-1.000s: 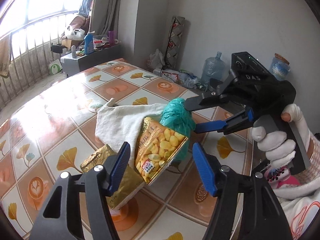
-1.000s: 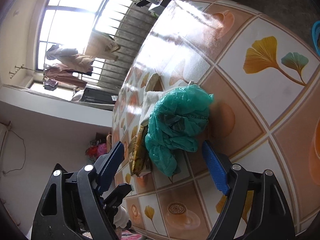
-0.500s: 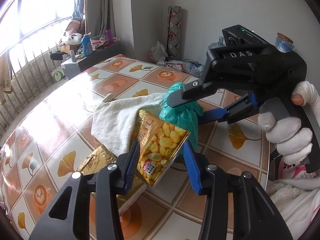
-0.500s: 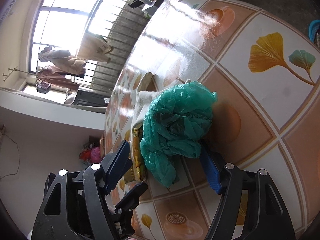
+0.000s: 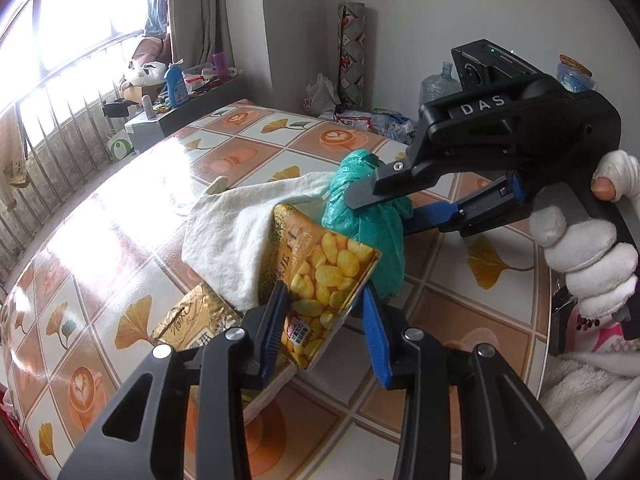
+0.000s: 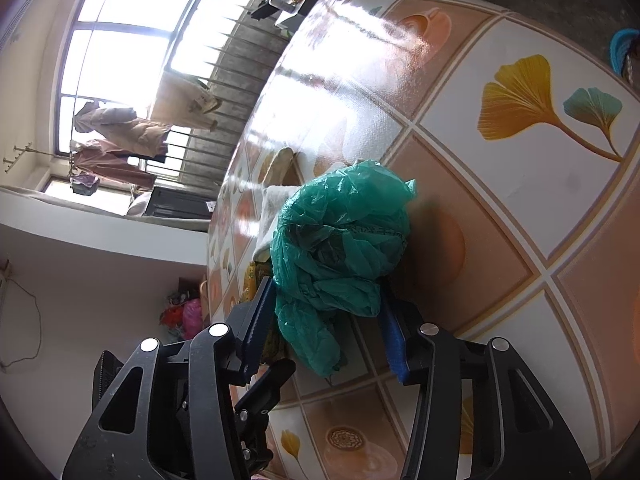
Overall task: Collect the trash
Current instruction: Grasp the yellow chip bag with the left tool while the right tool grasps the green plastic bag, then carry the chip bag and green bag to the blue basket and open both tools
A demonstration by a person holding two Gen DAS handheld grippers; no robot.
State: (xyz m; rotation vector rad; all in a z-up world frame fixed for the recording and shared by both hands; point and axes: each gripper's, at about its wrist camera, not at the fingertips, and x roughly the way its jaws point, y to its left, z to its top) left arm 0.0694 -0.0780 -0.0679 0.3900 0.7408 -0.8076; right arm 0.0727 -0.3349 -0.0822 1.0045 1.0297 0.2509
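On the counter (image 5: 452,280), covered in a glossy tile-patterned sheet with ginkgo leaves and coffee cups, a small heap of trash lies near the middle: a yellow snack packet (image 5: 324,276) printed with corn-like pieces, a crumpled green plastic bag (image 5: 368,216), a white cloth (image 5: 244,232) and a gold foil wrapper (image 5: 192,320). The snack packet leans up against the cloth, its lower end towards the camera; the gold wrapper lies flat just beside it, partly under the cloth, and the green bag sits behind the packet, touching it. The left gripper (image 5: 324,332) has its jaws on either side of the packet's lower end, and they are closing; the left pad is against the packet's edge, while on the right a narrow gap shows between the pad and the packet. The right gripper (image 6: 328,320), held by a hand in a white glove (image 5: 588,256), reaches in from the right in the left wrist view. Its jaws straddle the lower part of the green bag and are closing on it, the blue pads close against the plastic on both sides, though I cannot tell whether they already press it. The bag's bulk bulges out beyond the fingertips, resting on the counter.
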